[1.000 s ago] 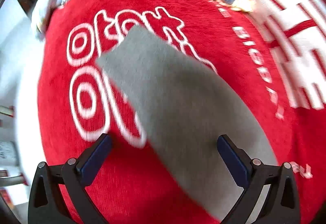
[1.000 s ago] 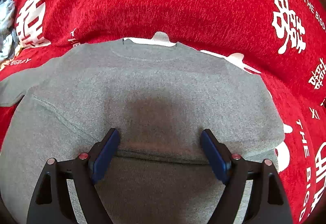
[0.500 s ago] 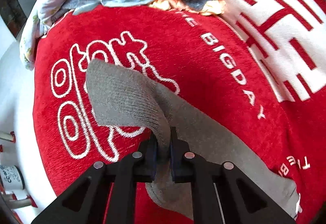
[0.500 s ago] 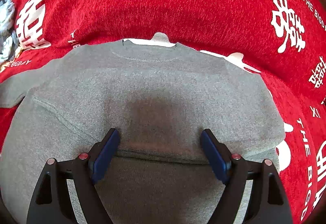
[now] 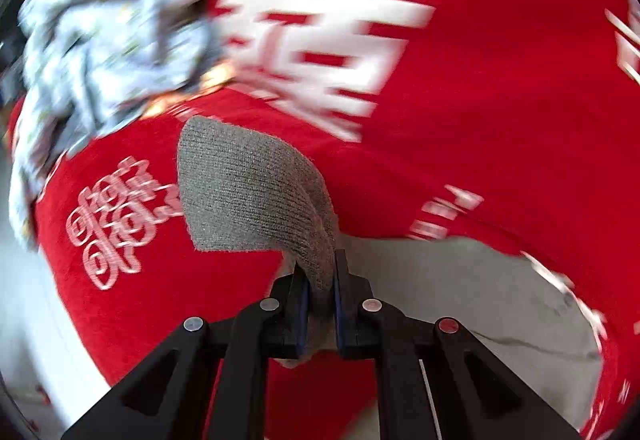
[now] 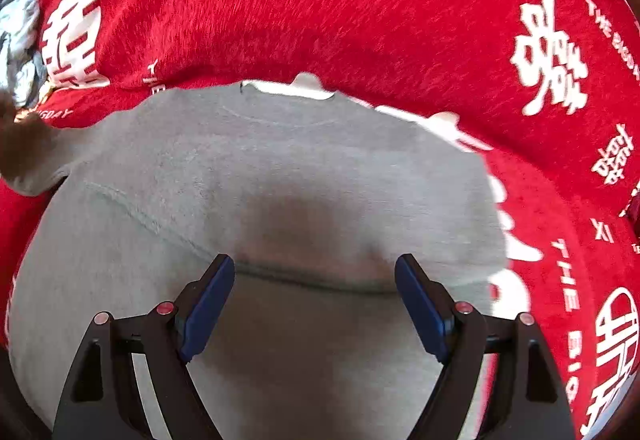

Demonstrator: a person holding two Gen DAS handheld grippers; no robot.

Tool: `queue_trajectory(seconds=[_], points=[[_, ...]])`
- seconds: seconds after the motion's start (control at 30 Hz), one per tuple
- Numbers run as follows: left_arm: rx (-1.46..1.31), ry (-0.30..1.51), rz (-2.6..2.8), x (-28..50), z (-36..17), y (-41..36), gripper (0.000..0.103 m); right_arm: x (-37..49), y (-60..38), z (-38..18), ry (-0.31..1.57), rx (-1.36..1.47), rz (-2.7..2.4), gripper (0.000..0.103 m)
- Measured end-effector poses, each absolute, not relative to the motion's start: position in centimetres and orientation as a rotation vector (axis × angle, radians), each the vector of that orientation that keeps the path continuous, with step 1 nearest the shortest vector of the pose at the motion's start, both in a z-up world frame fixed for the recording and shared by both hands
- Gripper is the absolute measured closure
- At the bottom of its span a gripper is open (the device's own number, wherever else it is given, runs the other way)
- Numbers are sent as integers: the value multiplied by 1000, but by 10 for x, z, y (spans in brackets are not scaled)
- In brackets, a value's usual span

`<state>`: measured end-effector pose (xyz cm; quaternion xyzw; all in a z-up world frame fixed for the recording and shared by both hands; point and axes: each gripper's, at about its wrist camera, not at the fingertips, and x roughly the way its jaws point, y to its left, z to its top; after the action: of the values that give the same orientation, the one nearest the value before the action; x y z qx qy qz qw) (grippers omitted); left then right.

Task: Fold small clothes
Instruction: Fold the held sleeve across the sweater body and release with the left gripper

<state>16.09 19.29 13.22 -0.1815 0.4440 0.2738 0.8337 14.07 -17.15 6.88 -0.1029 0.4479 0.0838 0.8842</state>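
Observation:
A small grey knit sweater (image 6: pixel 280 168) lies flat on a red cloth (image 6: pixel 320 0) with white characters, its neckline at the far side. My left gripper (image 5: pixel 320 280) is shut on the sweater's left sleeve (image 5: pixel 248 192), which hangs lifted above the cloth with its cuff end free. In the right wrist view that raised sleeve (image 6: pixel 28 152) shows at the far left edge. My right gripper (image 6: pixel 314 292) stands open just above the sweater's body, near a fold line, with no fabric pinched between its blue pads.
A heap of pale printed clothes (image 5: pixel 112 32) lies at the far left of the red cloth (image 5: pixel 480 120), also glimpsed as a pale heap (image 6: pixel 16 40) in the right wrist view. A white surface (image 5: pixel 24 320) shows past the cloth's left edge.
My left gripper closed on the grey sleeve, then lifted it and carried it toward the sweater's body, rolling as it went. The right gripper has barely moved and stays open.

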Motion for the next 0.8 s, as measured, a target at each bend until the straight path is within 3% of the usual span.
queue_trajectory(seconds=[0.3, 0.43, 0.6, 0.67, 0.7, 0.73, 0.8], points=[[-109, 1001, 299, 203, 128, -21, 92, 112, -263, 89, 909, -48, 85, 18], [1, 1065, 219, 214, 95, -106, 92, 108, -297, 81, 930, 4, 45, 18], [27, 1222, 167, 229, 46, -155, 91, 104, -329, 71, 952, 72, 10, 18], [43, 1239, 144, 229, 42, -163, 68, 102, -336, 71, 948, 83, 8, 18], [46, 1225, 110, 227, 46, -164, 45, 101, -340, 71, 945, 87, 9, 18], [57, 1195, 98, 225, 54, -166, 29, 101, -341, 71, 944, 91, 10, 18], [61, 1129, 74, 219, 72, -165, 26, 103, -343, 73, 937, 109, 21, 18]])
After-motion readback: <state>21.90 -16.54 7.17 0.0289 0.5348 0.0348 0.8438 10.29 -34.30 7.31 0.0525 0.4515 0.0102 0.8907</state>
